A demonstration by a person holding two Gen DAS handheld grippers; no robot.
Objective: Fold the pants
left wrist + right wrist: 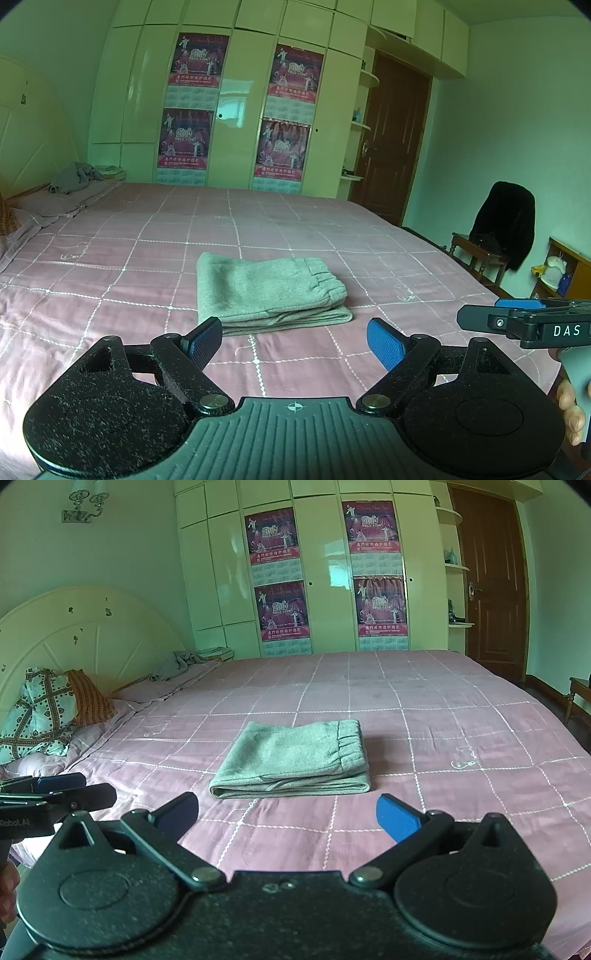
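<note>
folded grey pants lie on bed; both hand-held grippers, left and right, gape empty.

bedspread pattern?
Pink bedspread with a white grid of stitched lines; clearest in the right wrist view.

Soft, even daylight with a green cast fills both fisheye views. Window glare gleams on the glossy wardrobe doors, while the folded pants throw a faint shadow onto the bed to their right. Straight lines bow toward the dark vignetted corners. Focus is sharp throughout; distant poster print beyond the pants remains illegible.
</note>
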